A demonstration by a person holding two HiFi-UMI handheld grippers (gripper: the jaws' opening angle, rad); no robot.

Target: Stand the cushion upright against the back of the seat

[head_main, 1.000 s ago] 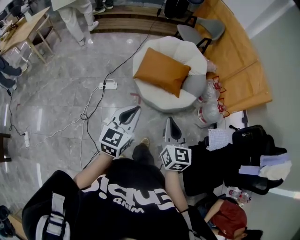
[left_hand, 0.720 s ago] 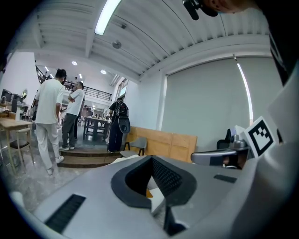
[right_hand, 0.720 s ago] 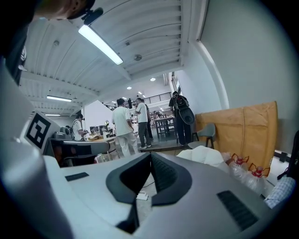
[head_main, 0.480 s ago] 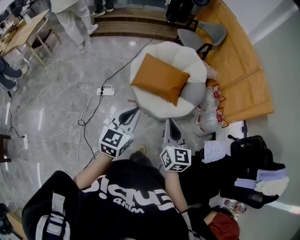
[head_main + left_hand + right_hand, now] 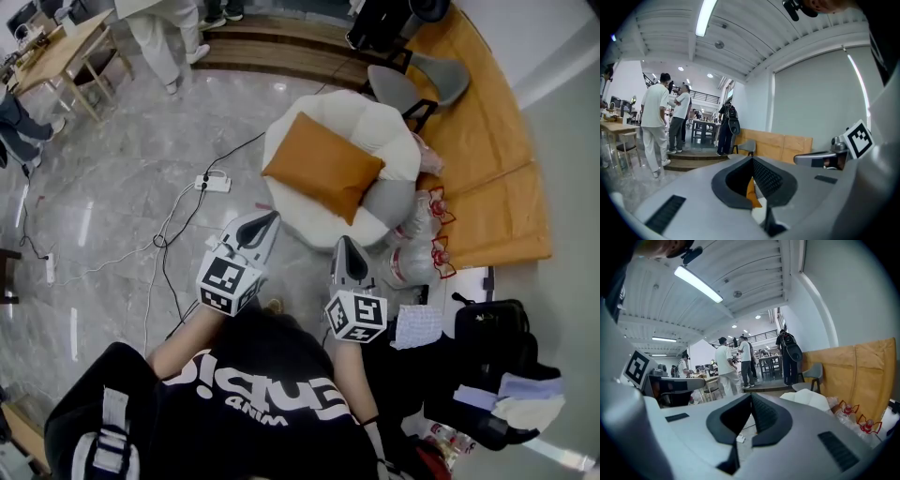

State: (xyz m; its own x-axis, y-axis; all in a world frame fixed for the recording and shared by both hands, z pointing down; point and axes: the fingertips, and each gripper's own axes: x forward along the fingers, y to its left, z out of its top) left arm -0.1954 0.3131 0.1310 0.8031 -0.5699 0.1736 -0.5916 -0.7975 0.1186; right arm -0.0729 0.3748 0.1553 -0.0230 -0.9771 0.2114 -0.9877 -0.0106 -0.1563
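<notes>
Two grippers reach out ahead of me, one in each hand, and neither holds anything. My left gripper (image 5: 270, 218) has its jaws pressed together with nothing between them, and my right gripper (image 5: 345, 243) is clenched and empty in the same way. Both point toward the seat (image 5: 375, 117), a round white padded chair on the grey floor, and both tips stop just short of its near edge, touching nothing.

The cushion (image 5: 323, 167) is orange and rectangular. It lies flat across the top of the seat, turned at an angle, with one corner near the seat's front edge. Through the slit of my left gripper's jaws I see a sliver of that orange.

To the right of the seat sit tied plastic bags (image 5: 417, 225); to its left a power strip (image 5: 214, 181) lies on the floor.

By my reading the task has not begun: the cushion is untouched. Reaching it, gripping it, and propping it upright against the seat's far side all remain.
</notes>
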